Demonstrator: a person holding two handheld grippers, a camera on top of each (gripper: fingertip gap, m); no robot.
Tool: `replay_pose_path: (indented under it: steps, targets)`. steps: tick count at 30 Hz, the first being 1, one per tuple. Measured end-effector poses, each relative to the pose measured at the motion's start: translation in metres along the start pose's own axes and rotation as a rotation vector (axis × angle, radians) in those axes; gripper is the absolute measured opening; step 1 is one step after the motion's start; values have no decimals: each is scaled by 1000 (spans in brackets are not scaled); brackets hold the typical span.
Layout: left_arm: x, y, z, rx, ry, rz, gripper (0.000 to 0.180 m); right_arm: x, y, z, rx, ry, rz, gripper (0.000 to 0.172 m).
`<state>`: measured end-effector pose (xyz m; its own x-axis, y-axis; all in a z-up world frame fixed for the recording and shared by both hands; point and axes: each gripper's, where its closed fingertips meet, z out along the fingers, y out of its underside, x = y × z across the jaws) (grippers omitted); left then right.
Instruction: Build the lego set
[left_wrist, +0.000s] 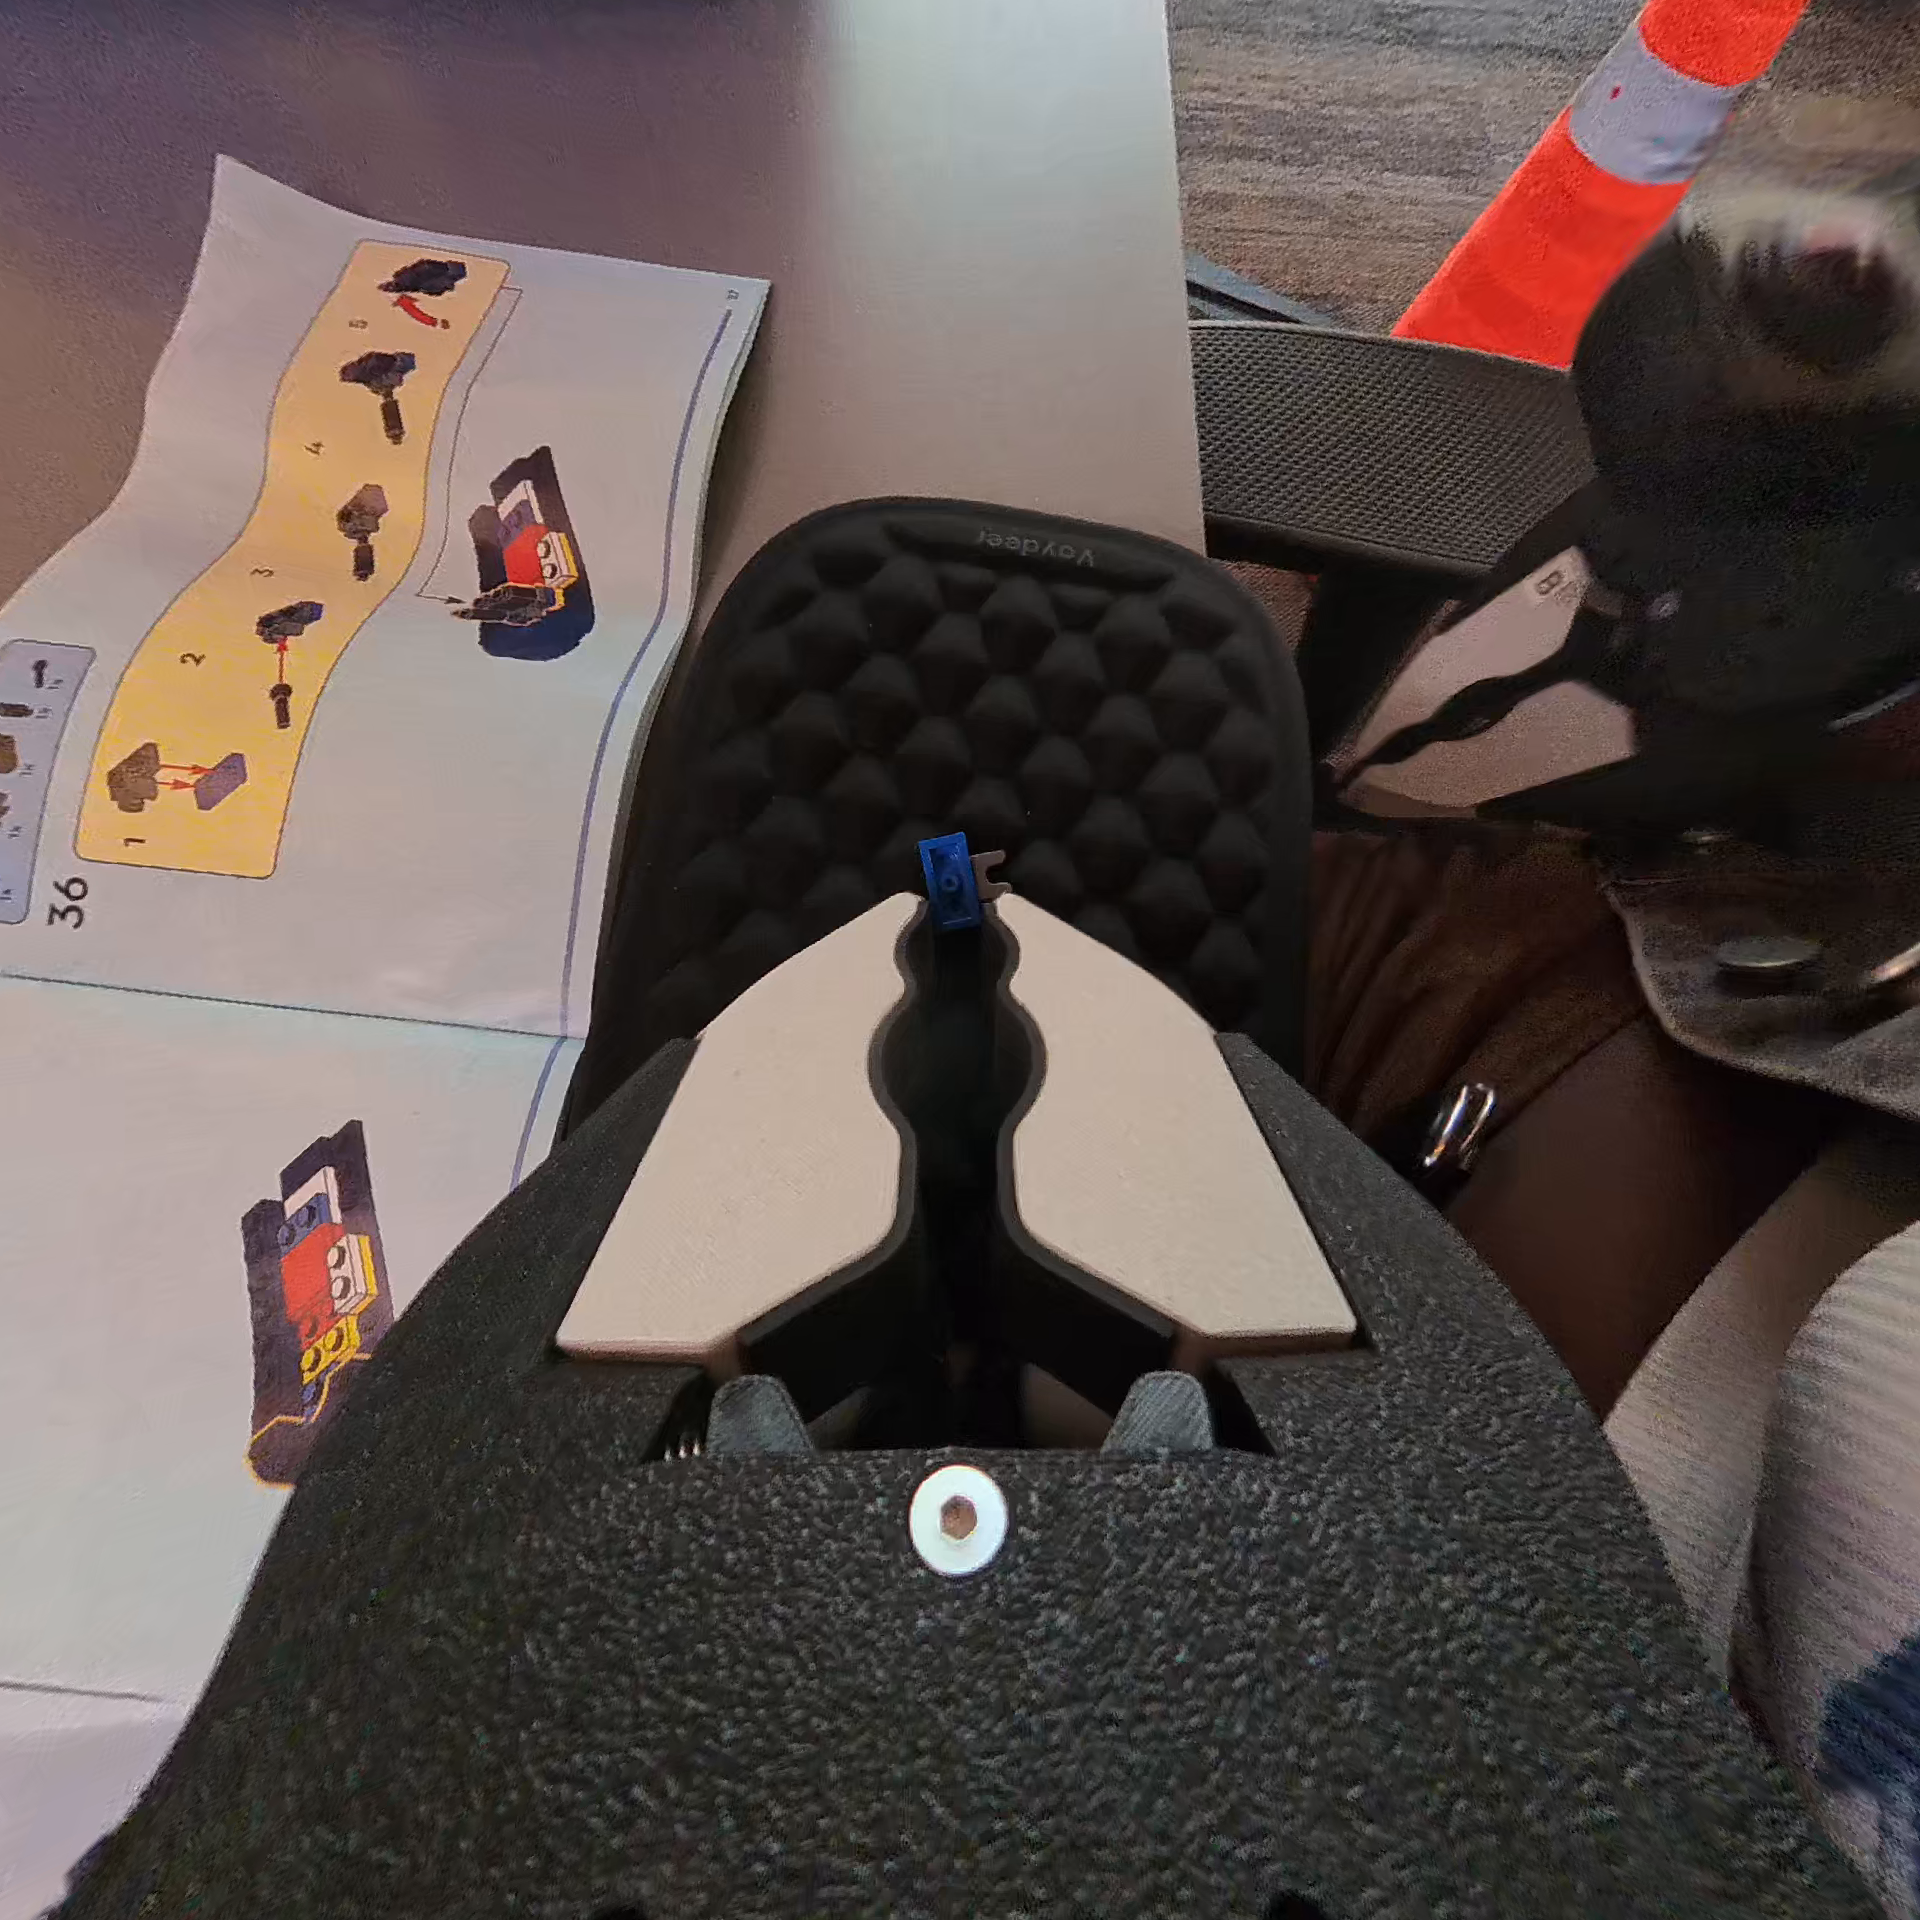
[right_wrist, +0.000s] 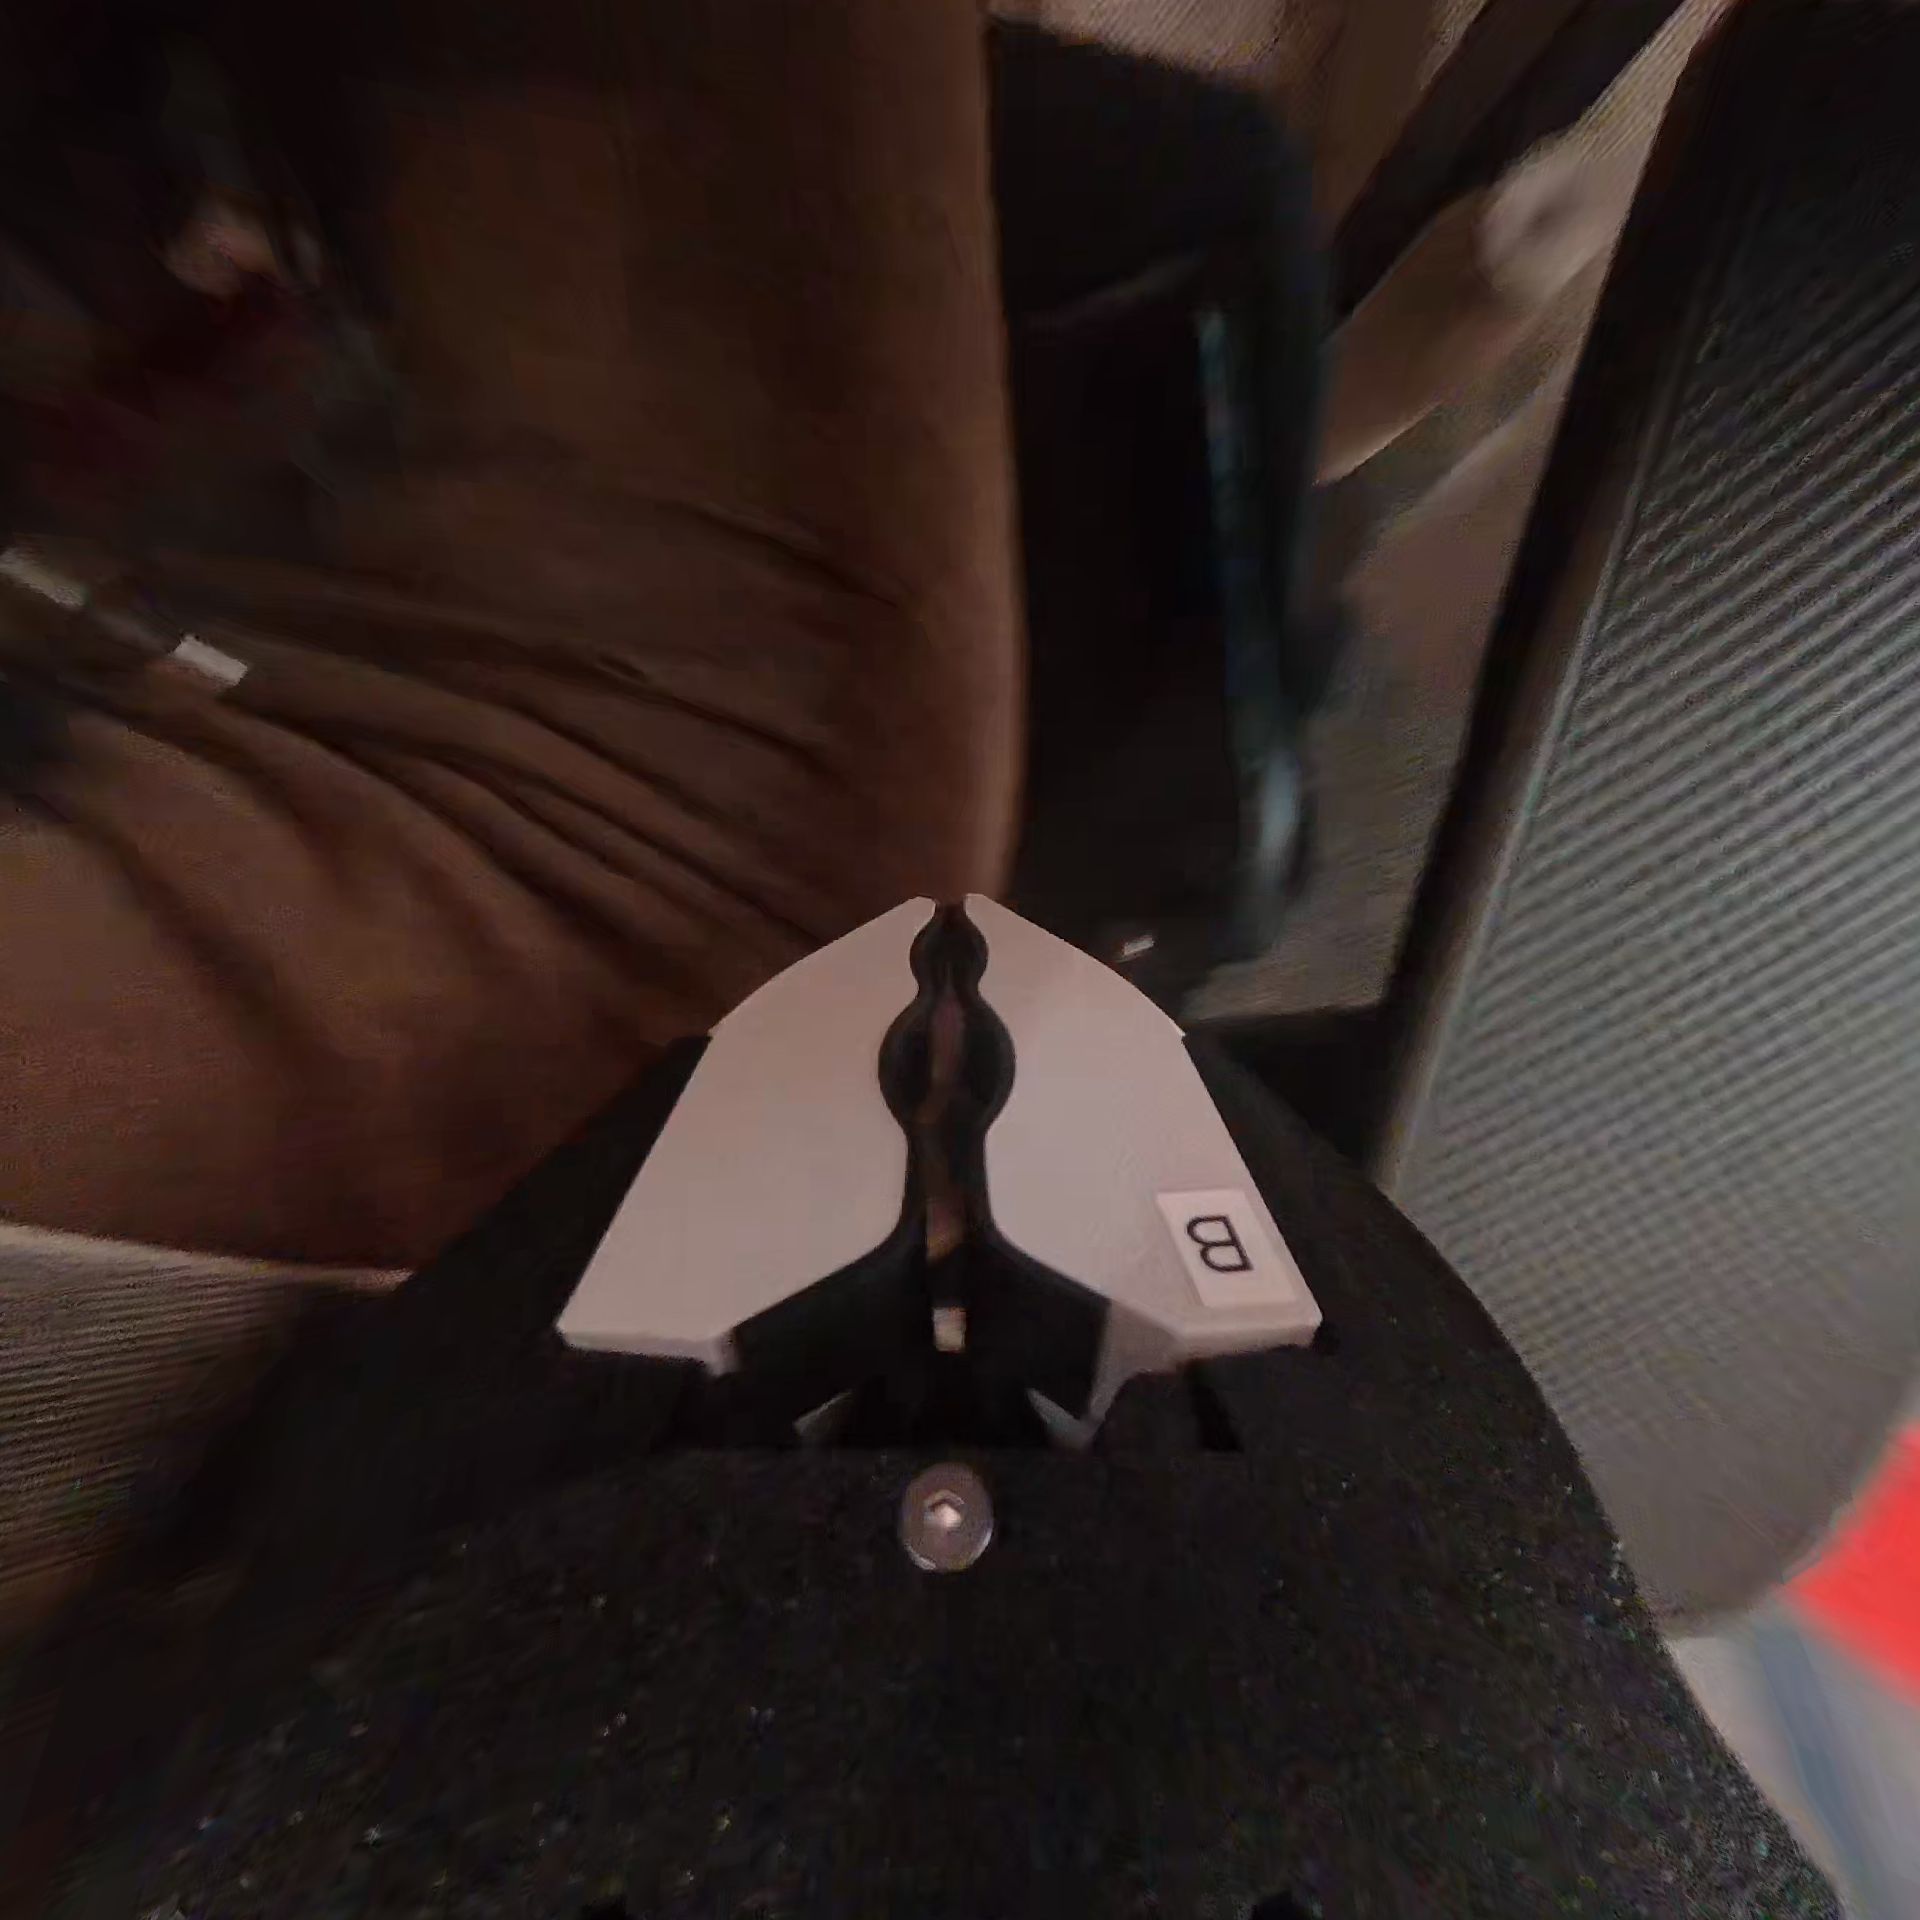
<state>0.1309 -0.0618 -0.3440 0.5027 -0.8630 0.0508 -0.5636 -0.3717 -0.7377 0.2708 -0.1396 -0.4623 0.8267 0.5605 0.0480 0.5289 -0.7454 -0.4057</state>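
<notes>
My left gripper (left_wrist: 956, 906) is shut on a small blue brick piece (left_wrist: 949, 881) with a grey clip (left_wrist: 992, 875) on its right side. It holds the piece upright at its fingertips, above a black padded wrist rest (left_wrist: 987, 707) at the table's right edge. My right gripper (right_wrist: 948, 906) is shut, its tips together with nothing between them. It points at brown trousers (right_wrist: 468, 727) below the table, next to a grey mesh chair (right_wrist: 1714, 831). The right gripper also shows in the left wrist view (left_wrist: 1496, 717), off to the right and blurred.
An open building instruction booklet (left_wrist: 343, 665) lies on the grey table (left_wrist: 935, 260) at the left. An orange traffic cone (left_wrist: 1600, 177) stands on the carpet at the far right. A mesh chair part (left_wrist: 1382, 436) is beside the table edge.
</notes>
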Motion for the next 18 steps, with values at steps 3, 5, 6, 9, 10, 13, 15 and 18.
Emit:
replay_pose_path:
  steps: [3,5,6,9,10,13,15,18]
  targets:
    - [2,-1,1,8,57,-7,9,8,3,33,58,90,27,6]
    - [3,-2,1,13,90,-21,9,11,8,61,102,5,352,14]
    - [4,-2,1,16,100,-24,8,8,0,67,185,-28,305,17]
    - [5,-3,1,19,109,-17,8,7,4,69,281,25,-79,16]
    - [5,-3,1,21,105,-13,9,9,2,70,305,42,-131,16]
    - [5,-2,2,22,82,11,8,-1,-50,45,450,47,-166,2]
    - [4,-2,2,23,73,21,9,-25,-113,8,627,-14,-251,0]
    - [4,-3,2,23,98,-9,9,-55,-93,7,396,-256,-495,0]
